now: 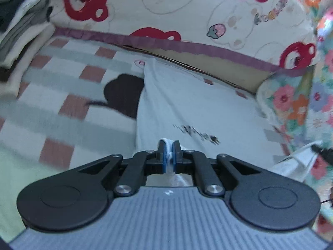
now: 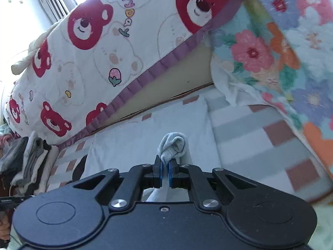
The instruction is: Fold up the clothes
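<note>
From the left wrist camera, the left gripper (image 1: 169,154) has its blue-padded jaws clamped on a pinch of a pale white garment (image 1: 187,104), which stretches away across a checked bedsheet (image 1: 68,79) toward a bear-print quilt (image 1: 177,10); a stack of folded clothes (image 1: 22,20) sits at the far left. From the right wrist camera, the right gripper (image 2: 165,171) is clamped on a bunched grey-white edge of the same garment (image 2: 129,137), beside a floral blanket (image 2: 270,52). The cloth looks light, soft and limp, likely to sag and wrinkle; holding corners or hems keeps it taut.
</note>
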Action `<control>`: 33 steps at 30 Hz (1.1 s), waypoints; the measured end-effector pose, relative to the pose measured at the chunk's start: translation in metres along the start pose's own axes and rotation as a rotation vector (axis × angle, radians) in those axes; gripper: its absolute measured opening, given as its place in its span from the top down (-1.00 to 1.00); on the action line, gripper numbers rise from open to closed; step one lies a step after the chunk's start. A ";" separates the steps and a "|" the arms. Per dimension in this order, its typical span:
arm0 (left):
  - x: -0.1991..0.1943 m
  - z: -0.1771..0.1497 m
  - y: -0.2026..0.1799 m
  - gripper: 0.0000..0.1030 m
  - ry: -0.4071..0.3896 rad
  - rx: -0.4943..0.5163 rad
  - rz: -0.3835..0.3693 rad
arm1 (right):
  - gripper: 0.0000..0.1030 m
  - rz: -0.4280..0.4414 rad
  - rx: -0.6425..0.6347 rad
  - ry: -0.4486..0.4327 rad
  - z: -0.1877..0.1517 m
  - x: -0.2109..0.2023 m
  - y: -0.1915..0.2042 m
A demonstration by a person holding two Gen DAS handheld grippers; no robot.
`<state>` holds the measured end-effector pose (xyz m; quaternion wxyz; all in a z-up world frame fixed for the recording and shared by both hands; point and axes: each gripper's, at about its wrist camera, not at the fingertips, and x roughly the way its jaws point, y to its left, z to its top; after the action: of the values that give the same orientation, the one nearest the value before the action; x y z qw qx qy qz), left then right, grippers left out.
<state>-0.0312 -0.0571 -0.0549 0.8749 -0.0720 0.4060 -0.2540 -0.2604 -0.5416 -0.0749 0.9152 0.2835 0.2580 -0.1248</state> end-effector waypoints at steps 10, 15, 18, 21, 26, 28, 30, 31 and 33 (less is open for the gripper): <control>0.103 0.058 0.001 0.91 -0.006 0.005 0.055 | 0.86 -0.061 -0.065 0.108 0.049 0.108 -0.004; 0.135 0.076 0.007 0.91 -0.016 0.007 0.063 | 0.86 -0.092 -0.014 0.131 0.072 0.147 -0.014; 0.152 0.089 0.017 0.91 -0.021 -0.017 0.044 | 0.86 -0.110 0.015 0.139 0.088 0.173 -0.019; 0.166 0.098 0.024 0.91 -0.025 -0.018 0.027 | 0.86 -0.144 0.001 0.156 0.098 0.201 -0.020; 0.190 0.112 0.040 0.91 0.018 -0.051 -0.001 | 0.86 -0.219 -0.001 0.220 0.107 0.239 -0.024; 0.201 0.117 0.041 0.91 0.021 -0.047 -0.005 | 0.86 -0.257 0.008 0.258 0.108 0.255 -0.028; 0.210 0.119 0.040 0.91 0.026 -0.036 -0.005 | 0.86 -0.282 0.025 0.270 0.106 0.263 -0.032; 0.215 0.119 0.038 0.91 0.031 -0.022 0.003 | 0.86 -0.288 0.037 0.269 0.105 0.265 -0.034; 0.220 0.119 0.035 0.91 0.030 0.007 0.014 | 0.86 -0.295 0.050 0.271 0.103 0.269 -0.037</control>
<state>0.1903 -0.1466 -0.1362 0.8707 -0.0620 0.4188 -0.2503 -0.0081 -0.6540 -0.1646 0.8365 0.2794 0.4143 -0.2249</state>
